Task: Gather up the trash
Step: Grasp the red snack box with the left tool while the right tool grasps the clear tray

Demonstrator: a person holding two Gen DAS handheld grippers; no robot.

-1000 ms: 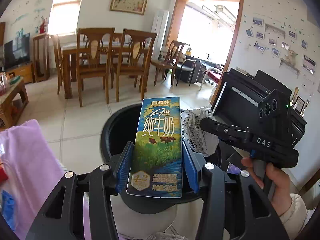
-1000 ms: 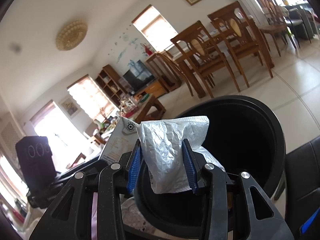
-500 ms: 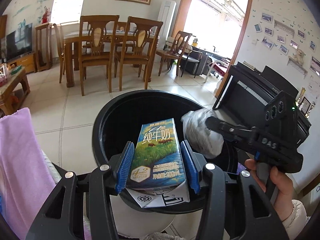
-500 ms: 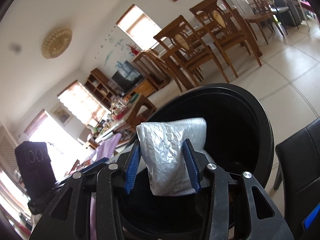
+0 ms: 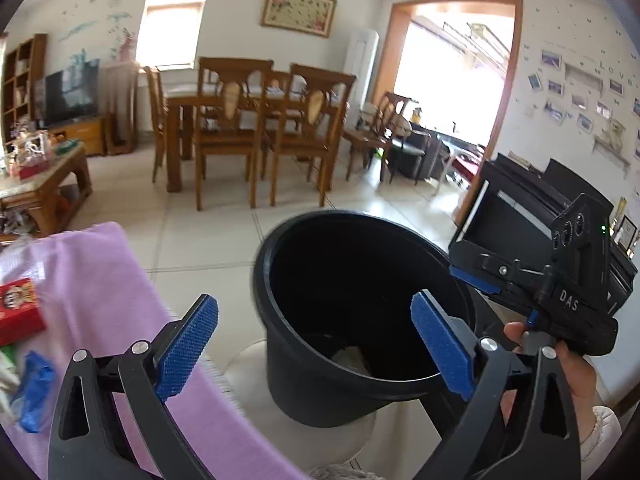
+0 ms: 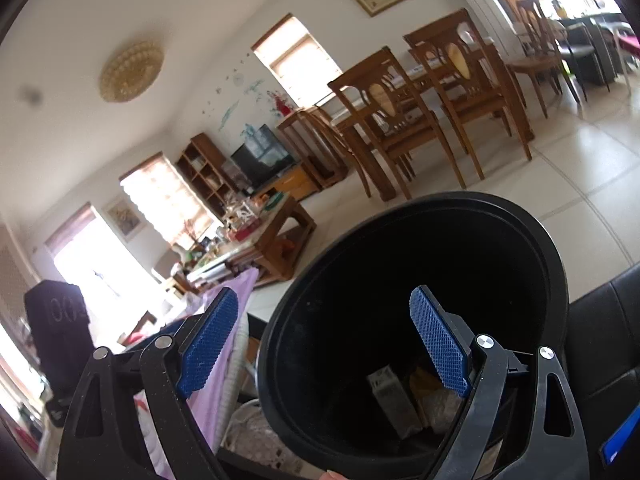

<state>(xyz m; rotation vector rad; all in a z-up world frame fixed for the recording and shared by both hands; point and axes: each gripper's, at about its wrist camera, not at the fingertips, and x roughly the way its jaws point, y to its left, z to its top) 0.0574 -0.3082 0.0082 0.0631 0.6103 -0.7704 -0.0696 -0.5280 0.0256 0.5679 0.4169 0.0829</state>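
The letters "DAS" stand in white on the black body of the right gripper (image 5: 476,280), near the hand that holds it. On the far right wall (image 5: 580,40) the decal letters "LOVE" can be read faintly above the row of photos. The red box (image 5: 18,312) on the purple cloth has print, but it is too blurred to read.

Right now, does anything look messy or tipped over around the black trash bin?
Nothing looks spilled or broken. The black trash bin stands upright, and the trash lies inside at its bottom: a carton leaning on its side and a crumpled wrapper. A red box and something blue lie loose on the purple cloth beside it.
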